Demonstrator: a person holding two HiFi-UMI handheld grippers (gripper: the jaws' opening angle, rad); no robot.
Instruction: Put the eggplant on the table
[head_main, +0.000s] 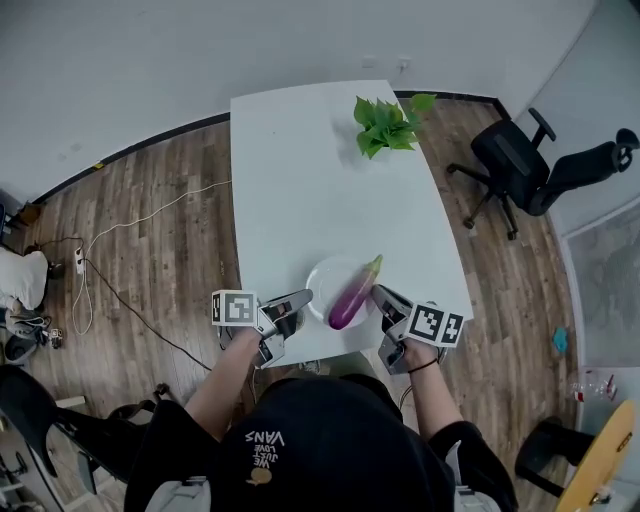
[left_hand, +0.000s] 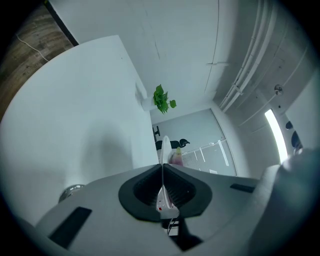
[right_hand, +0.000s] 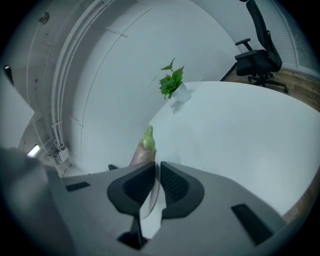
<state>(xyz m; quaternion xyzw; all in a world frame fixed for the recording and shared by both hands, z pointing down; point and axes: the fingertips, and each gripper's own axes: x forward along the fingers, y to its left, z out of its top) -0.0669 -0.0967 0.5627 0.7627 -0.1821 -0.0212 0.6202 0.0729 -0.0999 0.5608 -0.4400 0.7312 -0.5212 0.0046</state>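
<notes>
A purple eggplant (head_main: 352, 293) with a green stem lies on a white plate (head_main: 322, 272) near the front edge of the white table (head_main: 300, 170). My left gripper (head_main: 303, 298) is shut on the plate's left rim, and my right gripper (head_main: 380, 296) is shut on its right rim. In the left gripper view the thin plate (left_hand: 164, 149) runs edge-on between the jaws of my left gripper (left_hand: 162, 169), with the eggplant (left_hand: 177, 156) just beyond. In the right gripper view the plate (right_hand: 151, 194) sits in the narrow slot of my right gripper (right_hand: 156, 170), and the eggplant (right_hand: 145, 146) rises behind the left jaw.
A green potted plant (head_main: 385, 125) stands at the table's far end. A black office chair (head_main: 530, 165) is on the wooden floor to the right. Cables (head_main: 140, 215) trail over the floor on the left. The person's arms reach in from the bottom.
</notes>
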